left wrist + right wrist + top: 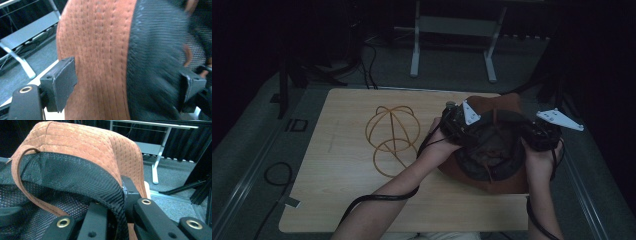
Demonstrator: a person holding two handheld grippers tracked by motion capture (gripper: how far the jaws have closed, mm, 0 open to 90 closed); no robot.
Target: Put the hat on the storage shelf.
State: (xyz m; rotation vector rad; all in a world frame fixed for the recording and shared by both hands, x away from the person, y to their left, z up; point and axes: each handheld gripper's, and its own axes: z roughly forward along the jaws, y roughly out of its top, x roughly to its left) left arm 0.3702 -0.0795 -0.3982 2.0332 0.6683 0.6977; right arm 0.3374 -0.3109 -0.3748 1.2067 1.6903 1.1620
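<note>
A brown suede hat [507, 102] with black mesh lining lies crown-down at the right of the wooden table [337, 200]. My left gripper [457, 125] is at its left rim. In the left gripper view the jaws of my left gripper [127, 85] stand wide apart, with the stitched brim of the hat [100, 37] and its black band between them. My right gripper [534, 135] is at the right rim. In the right gripper view, my right gripper [120, 192] is shut on the black inner band of the hat [82, 142].
A wire hat stand [393, 137] stands mid-table, left of the hat. Bare wood lies to the left and front. Beyond the far edge are a white metal frame [452, 25] and dark floor. A cable loop [277, 172] lies on the floor at left.
</note>
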